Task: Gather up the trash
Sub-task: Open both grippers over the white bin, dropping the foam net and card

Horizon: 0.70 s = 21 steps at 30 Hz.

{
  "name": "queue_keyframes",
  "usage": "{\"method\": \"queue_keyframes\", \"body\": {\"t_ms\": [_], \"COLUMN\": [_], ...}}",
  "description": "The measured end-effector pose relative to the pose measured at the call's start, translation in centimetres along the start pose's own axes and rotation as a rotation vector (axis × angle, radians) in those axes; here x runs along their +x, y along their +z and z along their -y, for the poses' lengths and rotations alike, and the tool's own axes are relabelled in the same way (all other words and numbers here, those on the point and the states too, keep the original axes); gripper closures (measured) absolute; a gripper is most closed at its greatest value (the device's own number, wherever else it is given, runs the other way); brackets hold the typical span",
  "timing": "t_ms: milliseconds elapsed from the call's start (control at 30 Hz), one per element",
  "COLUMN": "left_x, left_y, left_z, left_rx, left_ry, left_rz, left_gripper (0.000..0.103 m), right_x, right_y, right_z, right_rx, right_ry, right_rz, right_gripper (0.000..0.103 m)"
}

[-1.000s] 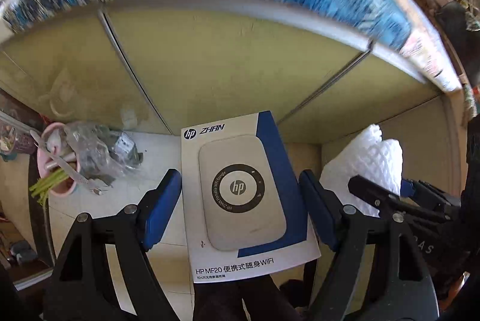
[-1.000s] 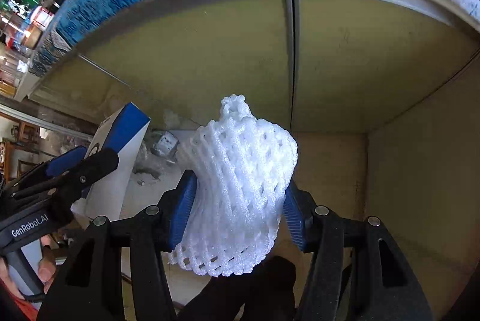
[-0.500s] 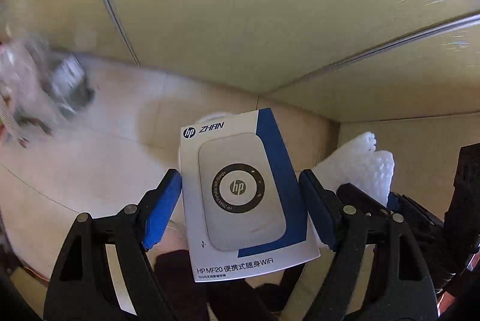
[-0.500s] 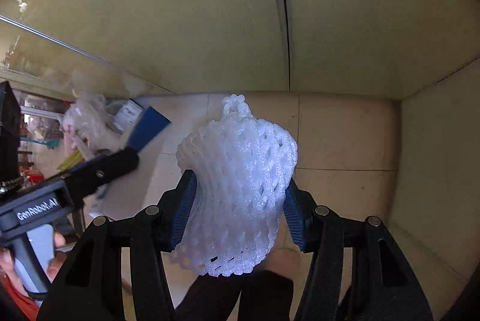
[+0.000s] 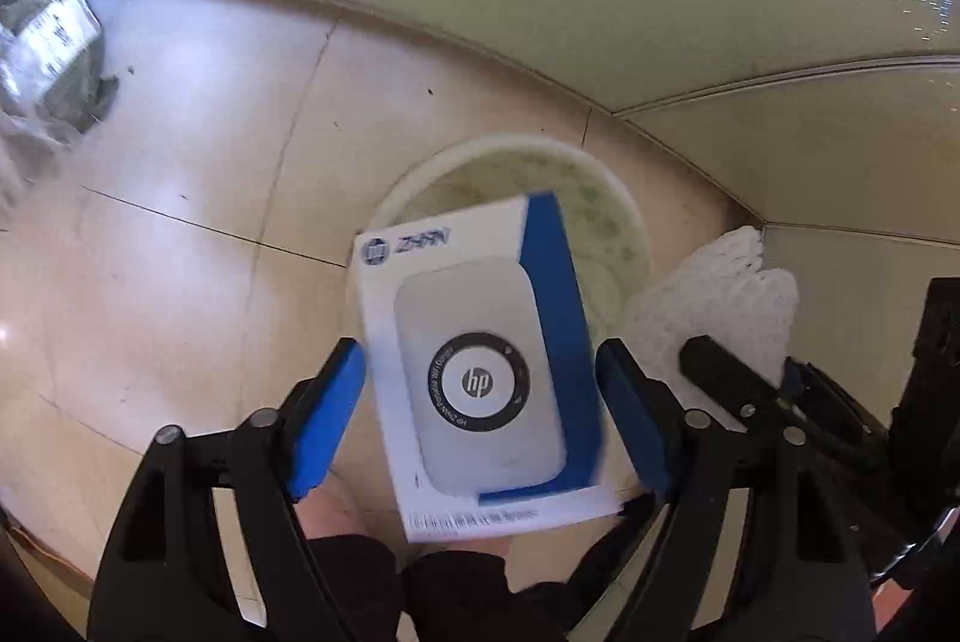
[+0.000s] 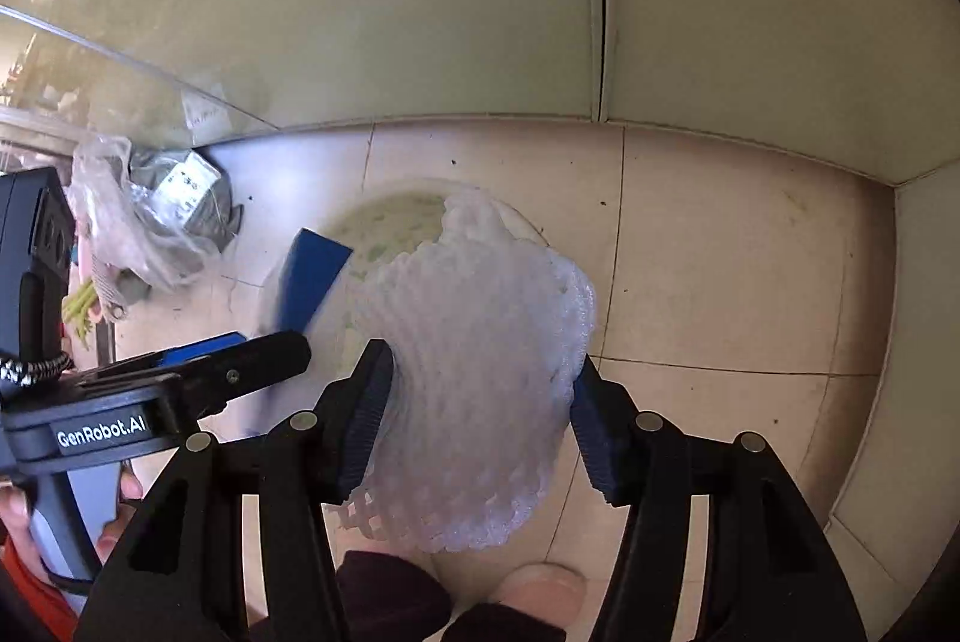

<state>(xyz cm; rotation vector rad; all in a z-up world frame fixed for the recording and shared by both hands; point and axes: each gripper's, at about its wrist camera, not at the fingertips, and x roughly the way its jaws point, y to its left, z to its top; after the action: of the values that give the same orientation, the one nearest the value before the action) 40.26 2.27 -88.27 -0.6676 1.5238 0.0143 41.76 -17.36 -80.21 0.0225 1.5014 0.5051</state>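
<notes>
A white and blue HP box (image 5: 480,366) sits between the fingers of my left gripper (image 5: 483,417), tilted and blurred, with a gap on each side; the jaws stand open. Below it is a round white bin (image 5: 624,222) with a stained inside. My right gripper (image 6: 477,414) is shut on a white foam fruit net (image 6: 480,390) and holds it above the same bin (image 6: 390,216). The net also shows at the right of the left wrist view (image 5: 720,294), and the box's blue edge shows in the right wrist view (image 6: 309,279).
A crumpled clear plastic bag with a grey packet (image 6: 156,210) lies on the tiled floor at the left, also in the left wrist view (image 5: 48,60). Pale green cabinet panels (image 6: 420,12) stand behind the bin. A side wall (image 6: 924,312) closes the right.
Both grippers have tipped down over the floor and the white bin has come into view under them. The left jaws have widened and the HP box has shifted and tilted between them.
</notes>
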Motion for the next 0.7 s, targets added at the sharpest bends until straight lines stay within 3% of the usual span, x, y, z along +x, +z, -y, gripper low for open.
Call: {"method": "queue_keyframes", "body": {"t_ms": [133, 400, 533, 700], "left_x": [0.6, -2.0, -4.0, -6.2], "left_y": [0.1, -0.3, -0.3, 0.0], "left_z": [-0.4, 0.4, 0.7, -0.1], "left_rx": [-0.004, 0.053, 0.110, 0.090], "left_ry": [-0.015, 0.130, 0.214, 0.229], "left_rz": [-0.007, 0.083, 0.131, 0.156], "left_gripper": [0.025, 0.025, 0.025, 0.025], "right_x": [0.9, 0.4, 0.1, 0.9], "right_y": [-0.4, 0.0, 0.3, 0.4], "right_z": [0.2, -1.3, -1.8, -3.5], "right_rx": [-0.012, -0.040, -0.086, -0.101], "right_ry": [-0.020, 0.013, -0.018, -0.015], "right_rz": [-0.007, -0.047, -0.043, -0.052], "right_gripper": [0.046, 0.038, 0.033, 0.032]}}
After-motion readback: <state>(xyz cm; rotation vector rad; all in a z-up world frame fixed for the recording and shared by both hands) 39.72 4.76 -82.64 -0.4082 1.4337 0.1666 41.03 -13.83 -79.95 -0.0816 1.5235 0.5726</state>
